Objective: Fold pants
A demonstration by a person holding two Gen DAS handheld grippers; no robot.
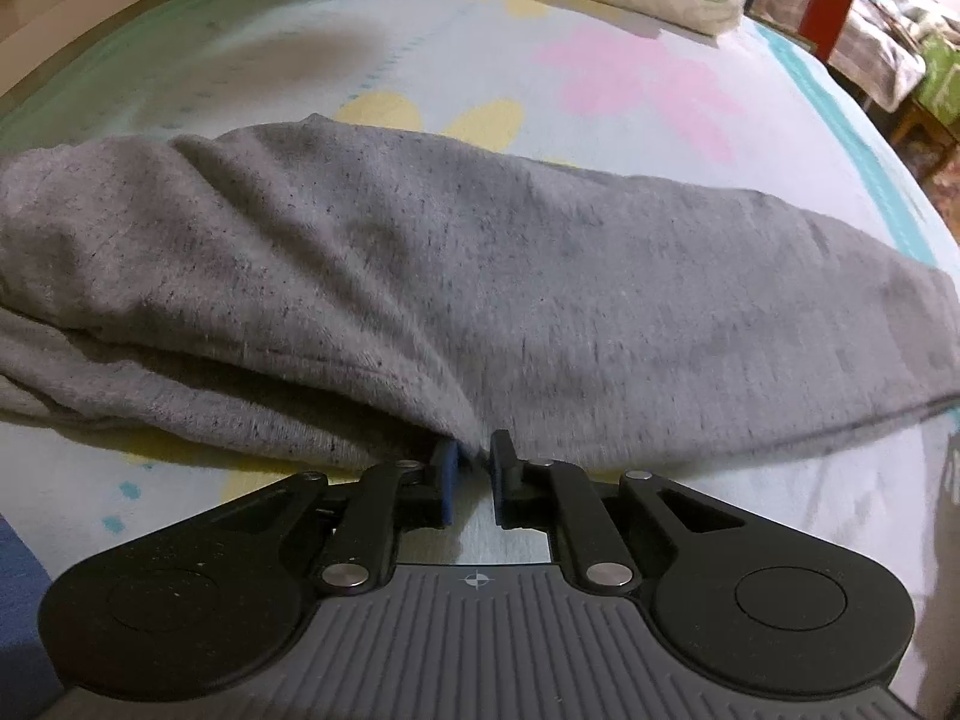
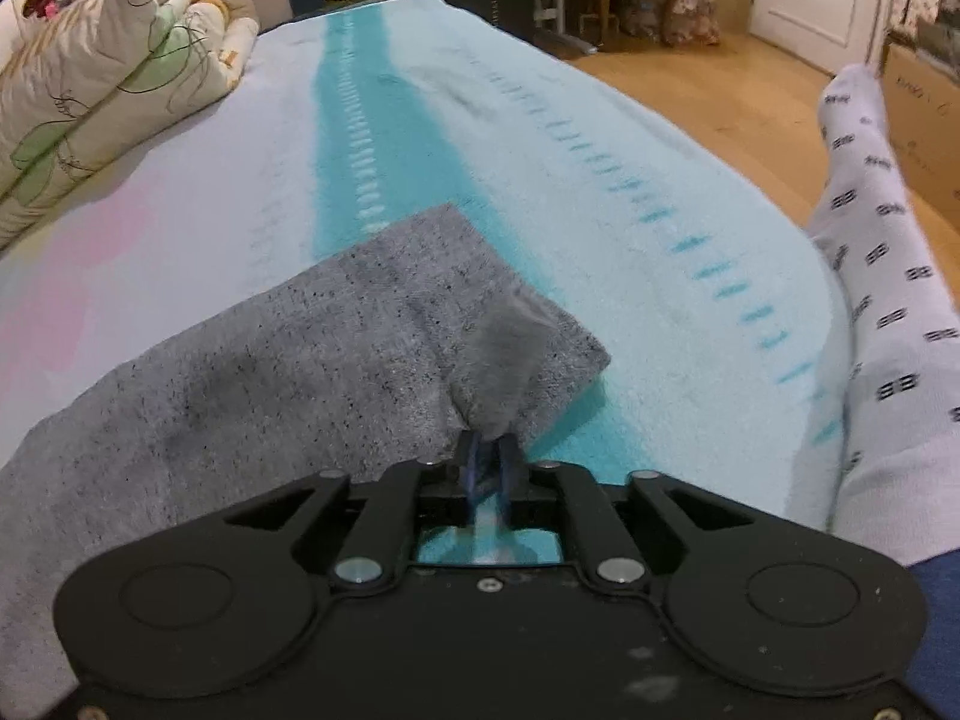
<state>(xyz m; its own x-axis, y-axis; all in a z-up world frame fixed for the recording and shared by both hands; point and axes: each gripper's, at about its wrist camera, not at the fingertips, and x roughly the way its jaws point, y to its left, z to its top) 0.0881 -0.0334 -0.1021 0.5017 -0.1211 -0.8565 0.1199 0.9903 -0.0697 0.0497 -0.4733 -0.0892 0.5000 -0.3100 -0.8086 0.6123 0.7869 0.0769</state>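
Observation:
Grey speckled pants [image 1: 456,276] lie folded lengthwise across the bed, and their hem end [image 2: 372,324] shows in the right wrist view. My left gripper [image 1: 473,461] sits at the near edge of the pants. Its jaws stand a little apart, with a pinch of grey cloth between the tips and bare sheet showing behind it. My right gripper [image 2: 491,456] is at the near edge by the hem. A raised pucker of cloth runs down between its slightly parted blue pads [image 2: 474,468], blurred.
The bed sheet [image 1: 600,78] is pale with pink and yellow flowers and a teal stripe [image 2: 360,138]. A folded quilt [image 2: 114,78] lies at the far end. A person's leg in a white patterned sock [image 2: 870,276] rests at the right bed edge, above the wooden floor [image 2: 708,96].

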